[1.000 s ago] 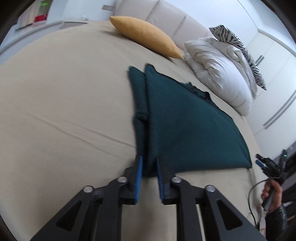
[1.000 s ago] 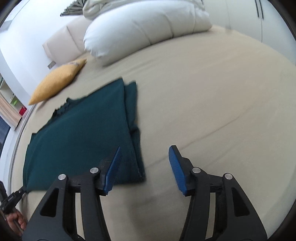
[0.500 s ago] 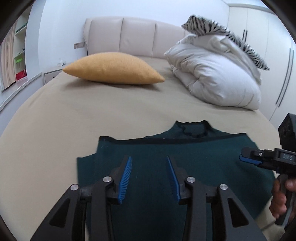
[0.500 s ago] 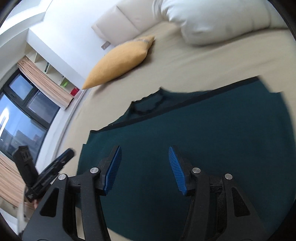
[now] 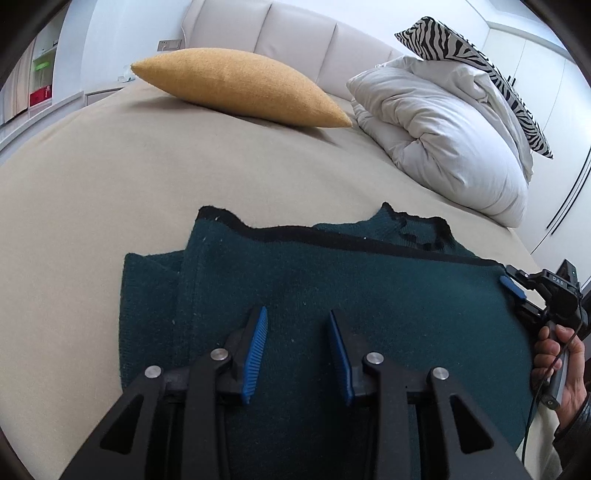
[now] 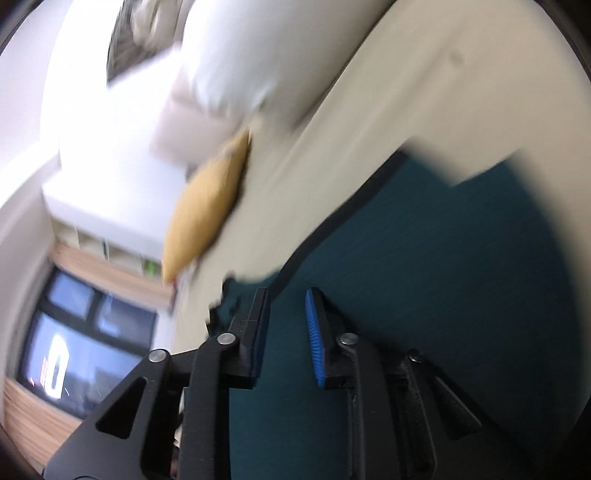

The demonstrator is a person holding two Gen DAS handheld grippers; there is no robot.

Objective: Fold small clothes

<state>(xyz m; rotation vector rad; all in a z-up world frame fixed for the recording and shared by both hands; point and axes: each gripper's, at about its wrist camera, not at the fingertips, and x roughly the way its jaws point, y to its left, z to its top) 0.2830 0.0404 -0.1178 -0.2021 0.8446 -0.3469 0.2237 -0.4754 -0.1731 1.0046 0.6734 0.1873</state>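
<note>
A dark teal knitted garment with a black hem lies partly folded on the beige bed; a narrow folded strip sticks out at its left. My left gripper is open and empty, hovering above the middle of the garment. The right gripper shows at the garment's right edge in the left wrist view, held by a hand. In the blurred, tilted right wrist view my right gripper is over the garment near its black hem, jaws apart and holding nothing.
A yellow cushion lies at the head of the bed, also in the right wrist view. A white duvet with a zebra pillow is piled at the back right. Headboard behind, window to the left.
The left gripper let go of the garment's corner, opened and moved over its middle. The right gripper swung from the bed onto the garment, rolled sideways and narrowed its jaws.
</note>
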